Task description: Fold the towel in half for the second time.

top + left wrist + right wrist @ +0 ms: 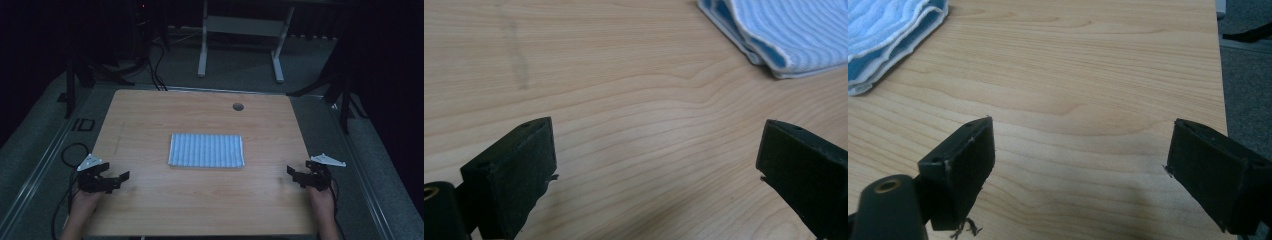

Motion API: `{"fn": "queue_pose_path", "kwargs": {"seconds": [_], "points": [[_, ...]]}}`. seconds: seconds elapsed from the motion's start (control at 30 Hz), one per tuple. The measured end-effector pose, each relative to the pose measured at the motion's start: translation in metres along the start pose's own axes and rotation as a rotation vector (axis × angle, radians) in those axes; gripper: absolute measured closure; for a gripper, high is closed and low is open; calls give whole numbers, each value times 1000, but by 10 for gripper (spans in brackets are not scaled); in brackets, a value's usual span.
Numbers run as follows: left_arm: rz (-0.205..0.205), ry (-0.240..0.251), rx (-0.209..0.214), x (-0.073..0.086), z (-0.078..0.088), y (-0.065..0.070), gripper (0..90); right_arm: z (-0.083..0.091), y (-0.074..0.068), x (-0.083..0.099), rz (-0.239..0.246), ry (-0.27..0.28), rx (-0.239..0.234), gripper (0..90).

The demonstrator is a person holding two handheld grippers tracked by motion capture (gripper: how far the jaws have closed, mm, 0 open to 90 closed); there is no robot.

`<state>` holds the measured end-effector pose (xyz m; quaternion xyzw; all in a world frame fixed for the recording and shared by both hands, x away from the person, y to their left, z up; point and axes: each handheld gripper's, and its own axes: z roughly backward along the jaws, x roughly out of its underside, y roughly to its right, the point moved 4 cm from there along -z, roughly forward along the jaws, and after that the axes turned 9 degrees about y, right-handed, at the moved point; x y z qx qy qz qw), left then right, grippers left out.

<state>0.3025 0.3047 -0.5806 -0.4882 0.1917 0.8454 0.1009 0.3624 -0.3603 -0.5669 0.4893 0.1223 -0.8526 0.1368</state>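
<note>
The wooden table (150, 210) holds a folded blue-striped towel (206, 150) at its middle, well apart from both grippers. The left gripper (121, 176) and right gripper (291, 171) rest near the front corners, jaws spread and empty. A shallow pinch could catch just the top layer, so the fold would slip open.

Wood table (200, 200) w/ cable hole (238, 106) near far edge; white desk frame (240, 25) behind, cables (155, 70) on grey floor (35, 140).
</note>
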Motion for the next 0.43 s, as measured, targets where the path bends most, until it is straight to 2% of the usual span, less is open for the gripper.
{"fn": "queue_pose_path", "kwargs": {"seconds": [0.33,0.43], "points": [[-17,10,-17,2,-1,0,27,-1,0,3,18,-10,10,116],[-11,10,-12,3,0,0,27,-4,-3,4,44,-26,9,117]]}}
